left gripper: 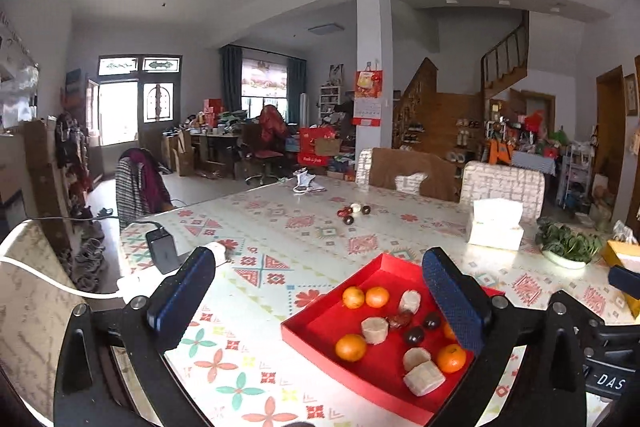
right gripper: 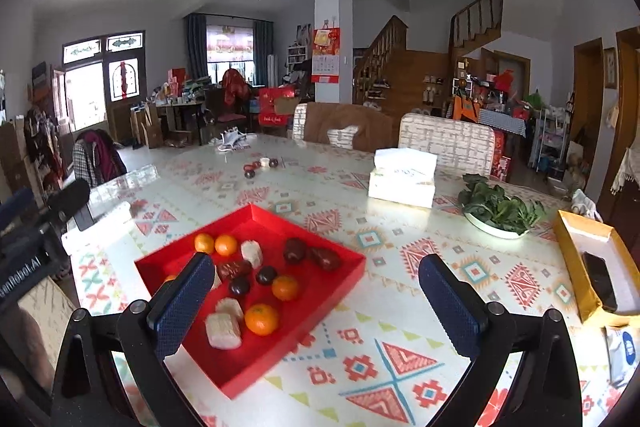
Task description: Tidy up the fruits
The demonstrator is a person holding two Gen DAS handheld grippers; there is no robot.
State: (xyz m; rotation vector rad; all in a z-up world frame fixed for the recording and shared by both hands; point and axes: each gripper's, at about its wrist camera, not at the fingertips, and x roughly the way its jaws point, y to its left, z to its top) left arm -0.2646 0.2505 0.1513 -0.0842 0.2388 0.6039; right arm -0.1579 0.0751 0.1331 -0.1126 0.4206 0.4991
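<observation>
A red tray (left gripper: 316, 311) (right gripper: 344, 259) on the patterned table holds several small oranges (left gripper: 351, 347) (right gripper: 261, 319), pale cut fruit chunks (left gripper: 375, 329) (right gripper: 223, 331), dark round fruits (left gripper: 414, 335) (right gripper: 266, 275) and red dates (right gripper: 324, 258). A few more small fruits (left gripper: 354, 213) (right gripper: 260, 165) lie loose at the table's far side. My left gripper (left gripper: 320, 291) is open and empty, above the tray's near left side. My right gripper (right gripper: 316, 299) is open and empty, over the tray's right edge.
A tissue box (left gripper: 496, 229) (right gripper: 402, 177) and a plate of leafy greens (left gripper: 568, 243) (right gripper: 500, 213) sit at the right. A yellow box (right gripper: 592, 267) holding a phone lies at the far right. A charger and cable (left gripper: 162, 251) lie left. Chairs (left gripper: 502, 183) stand behind the table.
</observation>
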